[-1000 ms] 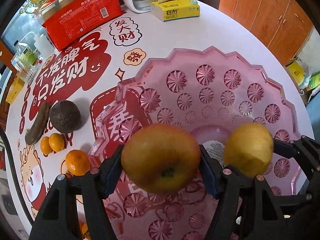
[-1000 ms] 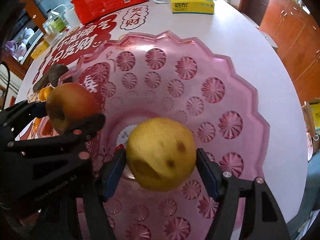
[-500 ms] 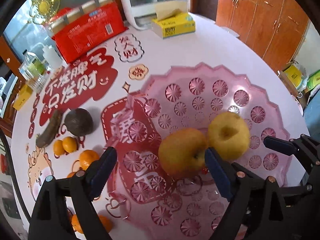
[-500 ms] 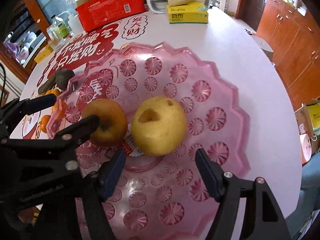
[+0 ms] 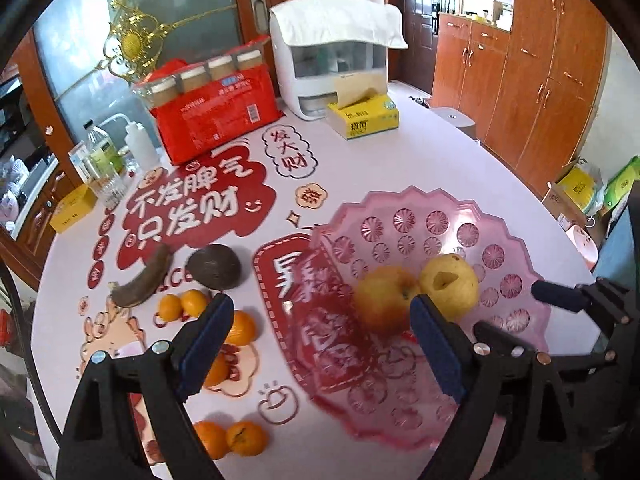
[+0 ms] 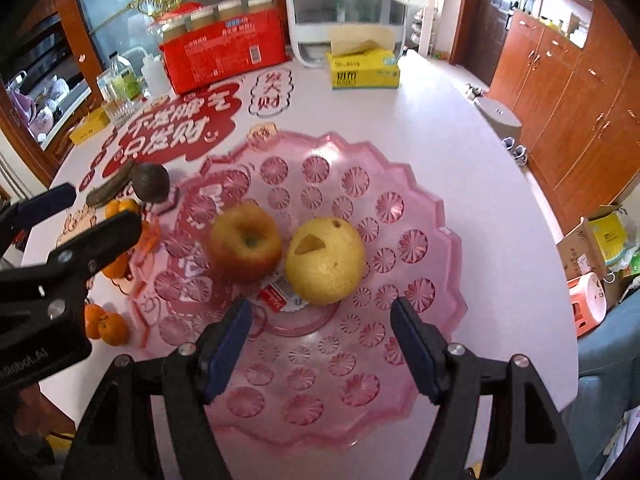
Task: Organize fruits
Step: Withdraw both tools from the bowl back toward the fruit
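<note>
My left gripper [image 5: 320, 336] and right gripper [image 6: 320, 340] gape wide, empty, above the pink bowl [image 6: 424, 216]; apple [image 6: 246, 244] at nine o'clock of, seemingly touching, the pear [image 6: 326, 266].

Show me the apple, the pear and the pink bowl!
apple [image 6: 245, 249], right wrist view, on its side below the stem dip.
pear [image 6: 326, 268], right wrist view, middle of its yellow skin.
pink bowl [image 6: 430, 216], right wrist view, on its scalloped right rim.

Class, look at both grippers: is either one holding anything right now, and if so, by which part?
Nothing is held. The left gripper and right gripper both have open jaws; the apple and pear sit in the pink bowl.
</note>
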`<state>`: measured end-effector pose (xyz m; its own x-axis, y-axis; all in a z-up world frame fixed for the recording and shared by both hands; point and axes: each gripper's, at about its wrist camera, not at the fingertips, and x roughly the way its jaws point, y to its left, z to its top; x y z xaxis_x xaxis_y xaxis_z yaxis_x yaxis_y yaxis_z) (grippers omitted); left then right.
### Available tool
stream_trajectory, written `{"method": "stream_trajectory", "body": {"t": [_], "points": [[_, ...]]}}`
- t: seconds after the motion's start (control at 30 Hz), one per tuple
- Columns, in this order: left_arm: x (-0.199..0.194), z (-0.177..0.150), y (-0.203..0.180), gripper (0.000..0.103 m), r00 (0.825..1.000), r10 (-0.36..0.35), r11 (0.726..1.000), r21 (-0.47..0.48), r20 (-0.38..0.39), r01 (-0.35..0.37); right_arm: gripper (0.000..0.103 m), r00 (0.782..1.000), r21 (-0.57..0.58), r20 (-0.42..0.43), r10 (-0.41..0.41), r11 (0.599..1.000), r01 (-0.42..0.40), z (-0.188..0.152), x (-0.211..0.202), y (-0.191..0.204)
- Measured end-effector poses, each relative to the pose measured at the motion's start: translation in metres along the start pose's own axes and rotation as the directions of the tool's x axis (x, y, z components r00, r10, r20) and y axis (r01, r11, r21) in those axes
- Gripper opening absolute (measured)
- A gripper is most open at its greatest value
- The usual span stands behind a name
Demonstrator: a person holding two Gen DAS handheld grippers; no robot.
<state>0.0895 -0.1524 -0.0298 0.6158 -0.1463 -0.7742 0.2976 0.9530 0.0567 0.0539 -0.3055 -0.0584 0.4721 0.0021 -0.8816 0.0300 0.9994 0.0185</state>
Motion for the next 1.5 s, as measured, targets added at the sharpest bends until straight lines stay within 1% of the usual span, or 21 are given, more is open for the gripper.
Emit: {"method": "stream_trajectory", "body": {"t": [0.27,0.4,0.5,0.6,0.67,0.9,1.07,1.17,1.3,1.4,1.5], "points": [[-0.048,-0.011,0.042,0.089,0.996,-0.011,1.000,0.010,0.086,0.010,0.073,0.995,0.044,0.100,-0.021,0.999,0.016,-0.001,-0.044,0.029],[-0.067,-0.009,0.067,0.089,0.995,-0.032,0.999,-0.001,0.097,0.032,0.073,0.989,0.061,0.148,-0.010,0.998,0.001,0.001,-0.069,0.046],[-0.079,-0.008,0.091,0.089,0.994,-0.044,0.998,-0.030,0.103,0.047,0.073,0.983,0.052,0.186,-0.008,0.999,-0.002,0.006,-0.085,0.064],[-0.088,-0.011,0.122,0.092,0.993,-0.052,0.994,-0.085,0.109,0.062,0.073,0.976,0.053,0.217,-0.007,0.999,-0.005,0.009,-0.097,0.083],[-0.091,-0.016,0.145,0.093,0.993,-0.046,0.991,-0.122,0.110,0.059,0.072,0.974,0.045,0.228,-0.007,0.999,-0.003,0.012,-0.100,0.096],[-0.085,-0.039,0.214,0.094,0.997,-0.001,0.978,-0.207,0.074,0.016,0.072,0.979,-0.005,0.205,-0.009,1.000,0.010,0.014,-0.096,0.147],[-0.076,-0.055,0.252,0.094,0.999,0.028,0.974,-0.228,0.044,-0.017,0.072,0.983,-0.027,0.185,-0.005,1.000,0.010,0.012,-0.086,0.180],[-0.067,-0.063,0.270,0.094,0.999,0.042,0.975,-0.219,0.011,-0.038,0.072,0.988,-0.029,0.156,0.000,1.000,0.005,0.011,-0.074,0.196],[-0.054,-0.066,0.292,0.094,0.998,0.066,0.982,-0.174,-0.021,-0.069,0.072,0.991,-0.033,0.133,0.002,0.999,0.002,0.015,-0.056,0.217],[-0.043,-0.057,0.307,0.094,0.996,0.079,0.986,-0.145,-0.033,-0.082,0.072,0.993,-0.036,0.116,0.007,0.999,-0.003,0.026,-0.042,0.229],[-0.032,-0.041,0.320,0.094,0.997,0.074,0.991,-0.115,-0.023,-0.076,0.072,0.995,-0.047,0.097,0.000,0.999,0.005,0.043,-0.027,0.237]]}}
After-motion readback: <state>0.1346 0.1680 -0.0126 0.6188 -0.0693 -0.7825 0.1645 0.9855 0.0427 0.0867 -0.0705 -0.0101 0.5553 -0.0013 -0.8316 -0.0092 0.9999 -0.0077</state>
